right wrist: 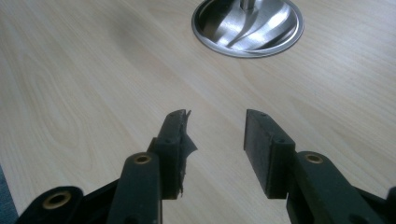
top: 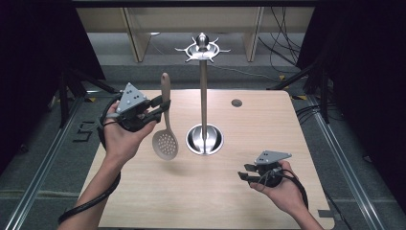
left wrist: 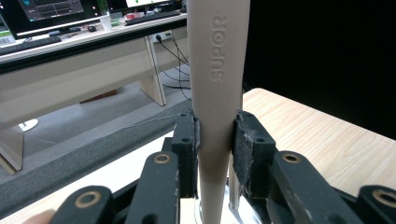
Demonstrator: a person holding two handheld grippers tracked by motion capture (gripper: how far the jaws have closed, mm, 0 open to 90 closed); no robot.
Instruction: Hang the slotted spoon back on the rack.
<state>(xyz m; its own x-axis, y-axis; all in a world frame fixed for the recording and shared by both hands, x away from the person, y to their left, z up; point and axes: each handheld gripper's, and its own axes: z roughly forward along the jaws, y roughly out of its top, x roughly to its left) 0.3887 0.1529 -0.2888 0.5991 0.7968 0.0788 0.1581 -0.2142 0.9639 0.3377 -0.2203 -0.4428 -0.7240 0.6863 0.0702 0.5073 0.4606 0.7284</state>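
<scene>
- Done: the left gripper (top: 160, 106) has its jaws clamped on the handle of the beige slotted spoon (top: 165, 139); the spoon hangs clear above the table (top: 268, 120), bowl down, just left of the steel utensil stand (top: 204, 96)
- Left: hanging the spoon on a hook of the stand's top ring, by my reading; none holds it yet
- The right gripper (top: 245, 171) rests low near the table's front edge; jaws apart, nothing between them

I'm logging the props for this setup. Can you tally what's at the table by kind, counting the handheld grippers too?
Slotted spoons: 1, the beige spoon clamped in the left gripper
Metal utensil stands: 1, the stand
Handheld grippers: 2, the left gripper and the right gripper, jaws open
Total: 4
</scene>
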